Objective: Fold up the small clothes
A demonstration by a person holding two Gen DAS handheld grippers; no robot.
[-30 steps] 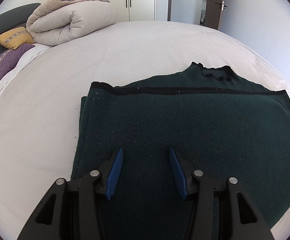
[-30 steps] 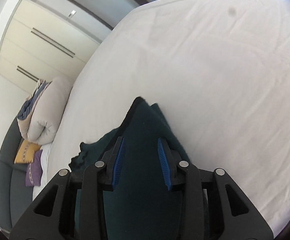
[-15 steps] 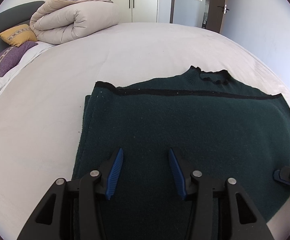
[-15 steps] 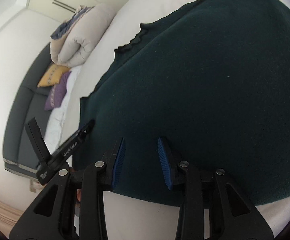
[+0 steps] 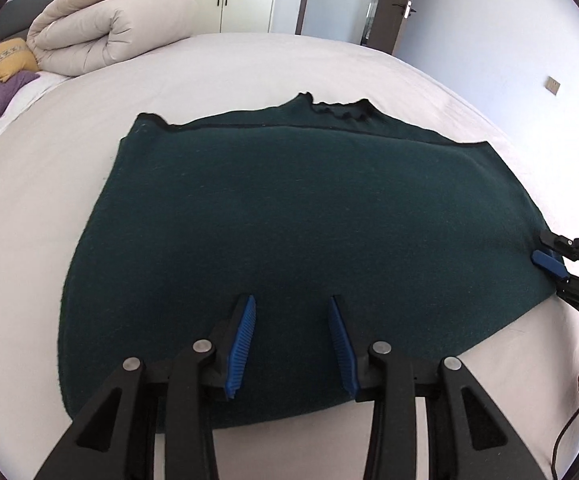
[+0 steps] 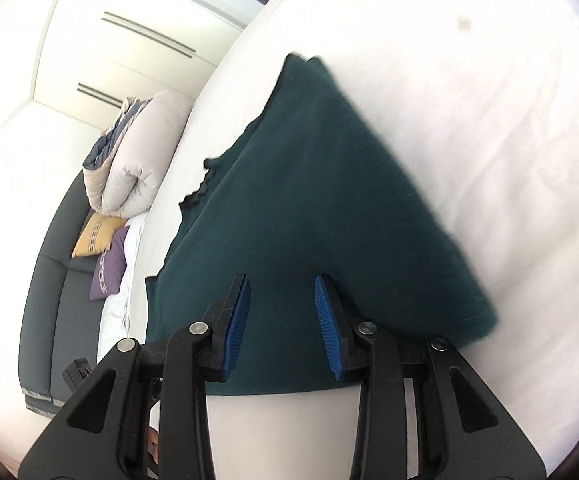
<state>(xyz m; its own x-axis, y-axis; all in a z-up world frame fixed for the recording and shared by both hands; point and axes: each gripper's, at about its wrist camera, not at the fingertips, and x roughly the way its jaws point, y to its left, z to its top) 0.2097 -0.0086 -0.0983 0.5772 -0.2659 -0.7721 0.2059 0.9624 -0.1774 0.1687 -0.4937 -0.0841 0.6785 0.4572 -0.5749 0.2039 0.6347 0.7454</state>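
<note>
I noted both grippers, left [image 5: 292, 344] and right [image 6: 282, 326], part-open and empty over the sweater [image 5: 289, 220]; a shallow pinch risked catching one layer only.

At the centre of my left view, a dark green sweater [image 5: 297, 216] of matt, fuzzy knit lies on my smooth white cotton-like bed sheet [image 5: 249, 68]. My left gripper [image 5: 292, 340] at six o'clock is matt black plastic with ribbed blue rubbery pads [image 5: 241, 340] and shiny metal pins. At eleven o'clock sits a soft, puffy beige duvet [image 5: 113, 32] of faintly sheeny cloth.
</note>
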